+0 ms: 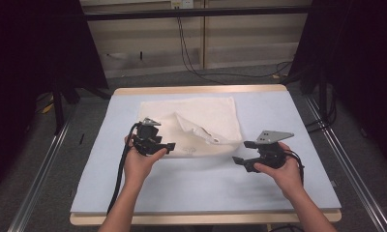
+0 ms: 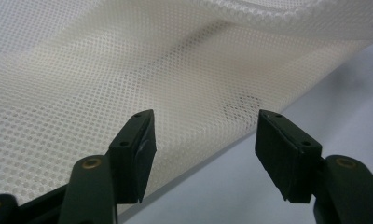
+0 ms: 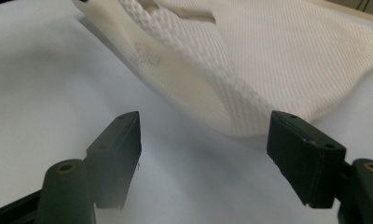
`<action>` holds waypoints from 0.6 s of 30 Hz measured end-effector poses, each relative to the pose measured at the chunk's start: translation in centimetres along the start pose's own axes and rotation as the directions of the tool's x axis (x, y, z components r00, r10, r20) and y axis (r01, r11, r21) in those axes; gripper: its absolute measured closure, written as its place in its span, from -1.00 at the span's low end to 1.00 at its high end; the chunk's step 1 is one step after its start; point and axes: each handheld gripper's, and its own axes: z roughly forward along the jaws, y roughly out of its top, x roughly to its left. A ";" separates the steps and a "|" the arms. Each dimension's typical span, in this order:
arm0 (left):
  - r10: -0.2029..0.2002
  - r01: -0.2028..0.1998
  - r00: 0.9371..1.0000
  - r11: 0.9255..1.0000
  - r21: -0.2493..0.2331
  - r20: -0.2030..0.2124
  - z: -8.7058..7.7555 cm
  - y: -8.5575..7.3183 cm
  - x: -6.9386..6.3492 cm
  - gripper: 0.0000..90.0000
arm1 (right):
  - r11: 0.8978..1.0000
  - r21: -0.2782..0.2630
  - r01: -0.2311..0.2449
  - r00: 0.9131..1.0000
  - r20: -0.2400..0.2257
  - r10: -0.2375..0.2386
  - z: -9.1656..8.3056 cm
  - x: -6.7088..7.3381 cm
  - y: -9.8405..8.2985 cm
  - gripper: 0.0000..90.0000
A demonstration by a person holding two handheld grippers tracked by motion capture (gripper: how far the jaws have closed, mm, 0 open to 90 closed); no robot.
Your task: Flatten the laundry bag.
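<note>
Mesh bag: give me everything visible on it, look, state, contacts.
The mesh bag is cream-white fine netting, limp and flat on the pale blue table cover, with one layer folded over near its front and a thicker seamed edge. A faint dark mark shows through the mesh. Neither gripper clamps it; the left gripper stands open at its front edge.

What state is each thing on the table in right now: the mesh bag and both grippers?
Mesh bag: lying on the table, partly folded over itself, rumpled at the near edge, held by neither gripper.
Left gripper: jaws open, at the bag's near edge, mesh ahead of them, not pinched.
Right gripper: jaws open, nothing between them, apart from the bag's corner.
Table mat: flat, pale blue.
</note>
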 end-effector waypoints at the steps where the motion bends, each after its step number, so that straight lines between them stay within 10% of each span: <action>1: -0.002 0.002 1.000 1.000 0.002 -0.004 0.1 0.0 0.0 -0.16 | 1.000 -0.005 0.001 1.000 -0.008 -0.001 0.1 0.1 0.3 -0.44; 18: -0.008 0.008 1.000 1.000 0.005 0.002 0.1 -0.3 0.3 -0.20 | 0.996 0.003 0.086 0.996 -0.015 -0.086 3.7 0.6 3.1 -0.03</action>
